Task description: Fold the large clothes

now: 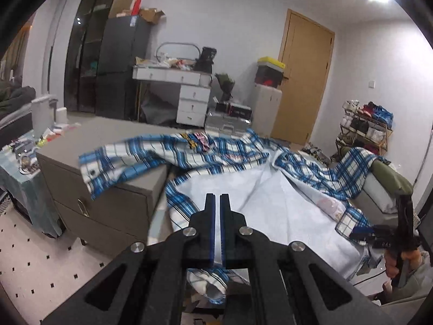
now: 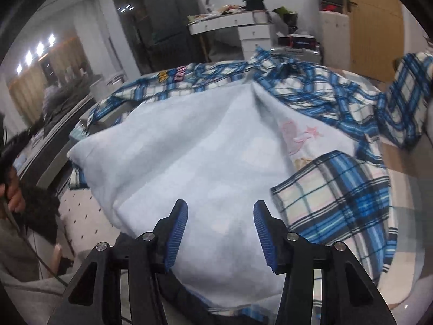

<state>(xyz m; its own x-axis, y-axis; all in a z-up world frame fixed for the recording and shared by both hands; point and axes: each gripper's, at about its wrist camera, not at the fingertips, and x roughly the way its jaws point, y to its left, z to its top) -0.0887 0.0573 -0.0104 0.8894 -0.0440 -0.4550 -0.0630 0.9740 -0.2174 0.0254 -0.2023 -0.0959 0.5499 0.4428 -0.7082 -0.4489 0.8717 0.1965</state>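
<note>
A large blue-and-white plaid garment [image 1: 238,159] with a pale blue lining [image 1: 270,203] is spread between a grey cabinet and a sofa arm, lining side up. My left gripper [image 1: 217,197] is shut on the garment's near edge, with cloth pinched between its pads. My right gripper [image 2: 220,211] is open over the pale lining [image 2: 189,149], beside a plaid flap [image 2: 338,203]. The right gripper also shows at the right edge of the left wrist view [image 1: 362,234], next to a plaid corner. One sleeve [image 1: 113,168] hangs over the cabinet's corner.
The grey drawer cabinet [image 1: 108,205] stands to the left and a sofa arm [image 1: 389,178] to the right. A white desk [image 1: 186,92], a black fridge [image 1: 119,62], a wooden door [image 1: 303,81] and a shoe rack [image 1: 365,127] line the back. Tiled floor [image 1: 40,257] lies lower left.
</note>
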